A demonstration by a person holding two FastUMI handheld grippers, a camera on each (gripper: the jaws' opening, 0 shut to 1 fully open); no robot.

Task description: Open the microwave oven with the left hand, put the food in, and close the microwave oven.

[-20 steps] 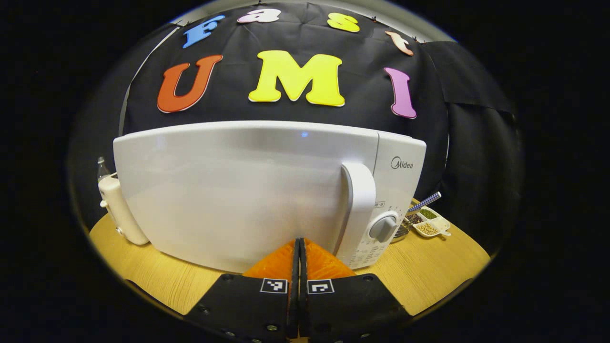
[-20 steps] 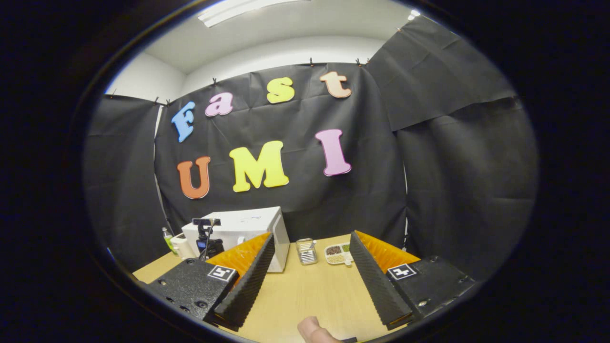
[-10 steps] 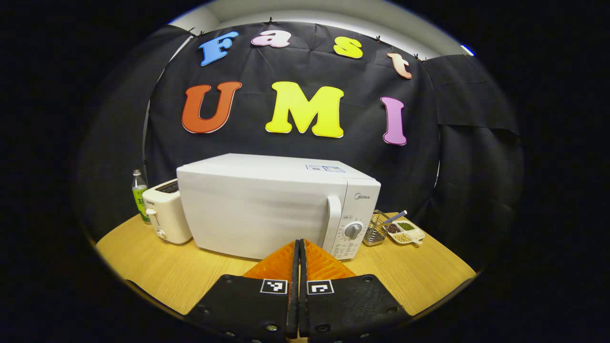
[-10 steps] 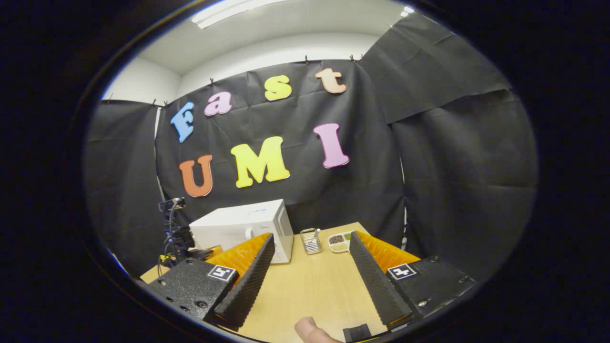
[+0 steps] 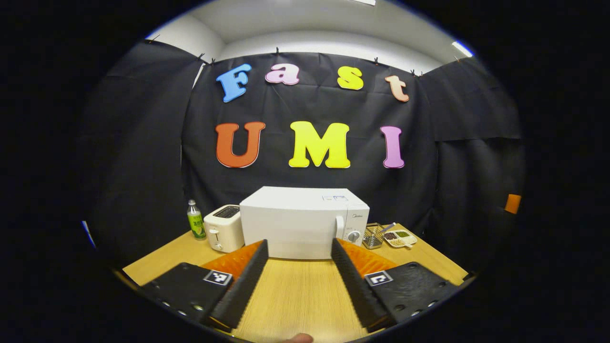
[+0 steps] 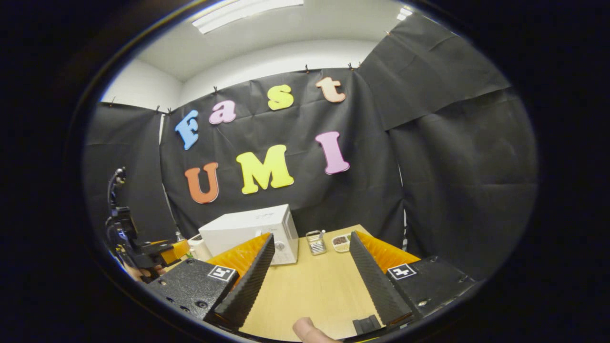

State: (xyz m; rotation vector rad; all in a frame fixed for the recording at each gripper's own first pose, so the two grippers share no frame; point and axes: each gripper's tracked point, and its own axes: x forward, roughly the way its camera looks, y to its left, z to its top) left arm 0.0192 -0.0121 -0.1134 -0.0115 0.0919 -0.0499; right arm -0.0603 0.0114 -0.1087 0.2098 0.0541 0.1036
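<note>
The white microwave oven [image 5: 304,222] sits at the back of the wooden surface [image 5: 295,295], close to the black cloth wall. Its door is closed. The door handle [image 5: 339,227] stands upright on the right part of the front, and a round knob [image 5: 353,236] is just beside it, at 3 o'clock from the handle. In the right gripper view the microwave oven [image 6: 250,232] shows at about 10 o'clock from the middle of the surface.

At 9 o'clock from the microwave, just beside it, stands a white toaster [image 5: 223,234]. Next to the toaster, farther out at 9 o'clock, is a small bottle [image 5: 195,225] with a green label. At 3 o'clock from the microwave is a wire basket [image 5: 372,236], and past that a little tray [image 5: 400,238] with sections holding beans or seeds. No food for the microwave can be made out on the surface.

The left claw [image 5: 298,280] is well back from the microwave, low over the front of the surface. Its two fingers are spread apart and hold nothing. Bare wood shows between them.

The right claw [image 6: 310,278] is also spread apart and holds nothing. It is over the front of the surface, well apart from the microwave. A fingertip [image 6: 307,329] of the person shows at 6 o'clock in the right gripper view. At 8 o'clock in that view the left claw [image 6: 157,252] shows, held in a hand.
</note>
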